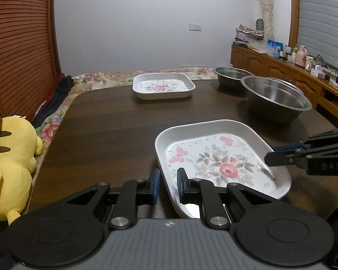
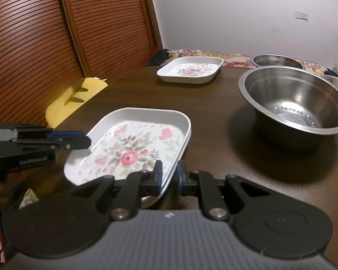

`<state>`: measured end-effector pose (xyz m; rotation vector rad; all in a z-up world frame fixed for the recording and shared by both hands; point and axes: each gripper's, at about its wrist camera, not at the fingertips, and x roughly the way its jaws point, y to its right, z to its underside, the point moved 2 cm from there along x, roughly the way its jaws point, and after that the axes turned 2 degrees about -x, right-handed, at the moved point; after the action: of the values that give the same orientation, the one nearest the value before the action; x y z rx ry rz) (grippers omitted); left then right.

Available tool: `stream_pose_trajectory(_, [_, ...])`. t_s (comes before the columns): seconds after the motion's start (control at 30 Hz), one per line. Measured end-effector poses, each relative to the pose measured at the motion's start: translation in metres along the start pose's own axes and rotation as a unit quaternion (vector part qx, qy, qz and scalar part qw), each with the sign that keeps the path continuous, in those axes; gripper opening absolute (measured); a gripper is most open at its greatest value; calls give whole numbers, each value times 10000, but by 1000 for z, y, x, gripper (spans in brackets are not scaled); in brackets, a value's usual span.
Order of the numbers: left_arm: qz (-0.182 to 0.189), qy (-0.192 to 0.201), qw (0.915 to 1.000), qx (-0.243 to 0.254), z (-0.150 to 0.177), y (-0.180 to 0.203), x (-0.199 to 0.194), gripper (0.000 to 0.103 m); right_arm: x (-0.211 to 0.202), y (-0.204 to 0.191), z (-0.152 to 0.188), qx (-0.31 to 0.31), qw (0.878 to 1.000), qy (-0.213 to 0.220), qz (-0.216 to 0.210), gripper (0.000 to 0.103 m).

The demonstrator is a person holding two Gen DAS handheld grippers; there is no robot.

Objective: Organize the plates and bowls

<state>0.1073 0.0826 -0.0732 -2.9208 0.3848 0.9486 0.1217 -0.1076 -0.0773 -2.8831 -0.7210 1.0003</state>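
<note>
Presently the left gripper [image 1: 167, 184] and right gripper [image 2: 169, 176] each pinch opposite rims of the white square floral plate [image 1: 216, 157], lifted and tilted above the dark wooden table [image 1: 106, 123]. Risk: uneven pulling could slip a rim free, dropping it.

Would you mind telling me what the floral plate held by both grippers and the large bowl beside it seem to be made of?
Floral plate: probably melamine or glazed ceramic; smooth white rim, printed rose pattern, soft sheen. The look leaves it open.
Large bowl: most likely stainless steel; grey metallic walls with bright reflections and a thin rolled rim.
</note>
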Motion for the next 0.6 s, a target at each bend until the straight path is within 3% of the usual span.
stream_pose_trajectory(0.3, [-45, 151, 9998, -80, -10, -7, -6, 25, -10, -3, -4, -96, 9999, 51, -29, 16])
stream_pose_trajectory(0.6, [-74, 449, 9989, 113, -44, -10, -11, 36, -33, 2, -39, -236, 9988, 427, -22, 16])
